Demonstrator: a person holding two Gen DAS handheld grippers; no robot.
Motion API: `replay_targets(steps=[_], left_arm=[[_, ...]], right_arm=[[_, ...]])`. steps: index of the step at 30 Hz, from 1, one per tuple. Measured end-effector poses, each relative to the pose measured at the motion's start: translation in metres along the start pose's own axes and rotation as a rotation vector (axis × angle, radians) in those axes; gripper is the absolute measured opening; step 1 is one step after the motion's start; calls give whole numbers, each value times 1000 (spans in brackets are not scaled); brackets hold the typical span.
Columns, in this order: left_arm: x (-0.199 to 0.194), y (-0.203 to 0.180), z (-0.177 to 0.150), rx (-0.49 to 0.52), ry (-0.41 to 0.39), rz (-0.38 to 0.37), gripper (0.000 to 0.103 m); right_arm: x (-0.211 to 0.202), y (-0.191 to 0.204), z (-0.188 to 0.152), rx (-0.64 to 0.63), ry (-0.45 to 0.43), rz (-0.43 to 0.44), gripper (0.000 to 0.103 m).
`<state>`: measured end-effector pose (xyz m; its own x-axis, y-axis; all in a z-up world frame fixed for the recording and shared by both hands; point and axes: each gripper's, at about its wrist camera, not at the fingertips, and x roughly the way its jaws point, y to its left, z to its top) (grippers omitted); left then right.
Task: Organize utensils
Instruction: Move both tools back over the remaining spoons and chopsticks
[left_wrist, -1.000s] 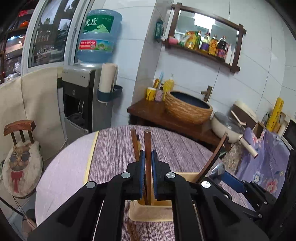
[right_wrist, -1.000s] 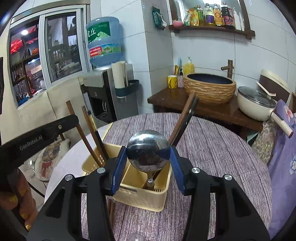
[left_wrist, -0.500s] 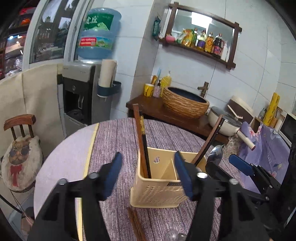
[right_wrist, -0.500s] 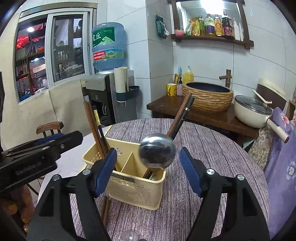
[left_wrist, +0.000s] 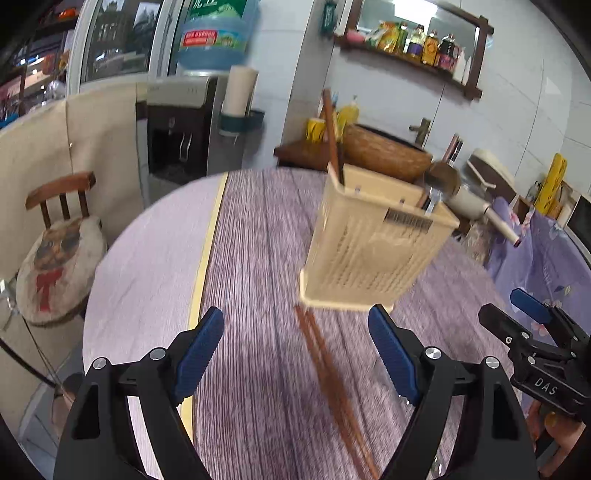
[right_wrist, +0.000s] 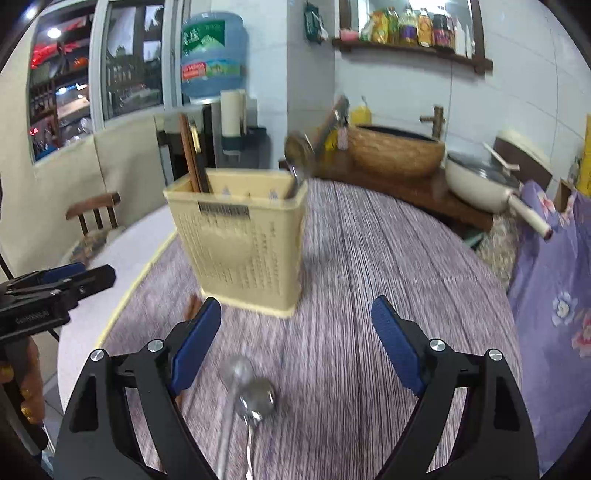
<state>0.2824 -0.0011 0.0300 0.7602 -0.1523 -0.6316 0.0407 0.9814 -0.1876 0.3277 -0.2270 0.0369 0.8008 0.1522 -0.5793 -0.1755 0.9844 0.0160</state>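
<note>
Left wrist view shows the left claw (left_wrist: 295, 347) spread wide and holding nothing, pulled back and low over the table (left_wrist: 258, 229). A second ago it was clamped on a chopstick above the yellow holder (left_wrist: 373, 251); half a second ago it had let go. That chopstick now stands with the others (left_wrist: 332, 140) in the holder's left compartment. The right claw (right_wrist: 295, 339) is just as wide and empty, its spoon (right_wrist: 299, 151) released and leaning bowl-up from the right compartment. So both deliveries look finished, and I'd judge the hands are heading for the next pieces: a pair of chopsticks (left_wrist: 328, 373) lies on the cloth in front of the holder, between the left claw's fingers, and two more spoons (right_wrist: 247, 391) lie near the right claw.

Both pictures are smeared by motion. The loose chopsticks run off the bottom edge, the spoons' handles are cut off, and the holder's inside is hidden behind its wall.
</note>
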Motion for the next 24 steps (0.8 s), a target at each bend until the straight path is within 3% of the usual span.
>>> replay_targets(steps=[8,17,24], left_arm=[[7,5,-40,2,77,7,74],[11,7,-63,-6,124,3,70],[12,17,-70,-34,145,8,70]], right_arm=[[24,-1,-58,30,184,36,72],[35,25,-87,-72,275,28,71],[45,23,-95,-62,324,13,62]])
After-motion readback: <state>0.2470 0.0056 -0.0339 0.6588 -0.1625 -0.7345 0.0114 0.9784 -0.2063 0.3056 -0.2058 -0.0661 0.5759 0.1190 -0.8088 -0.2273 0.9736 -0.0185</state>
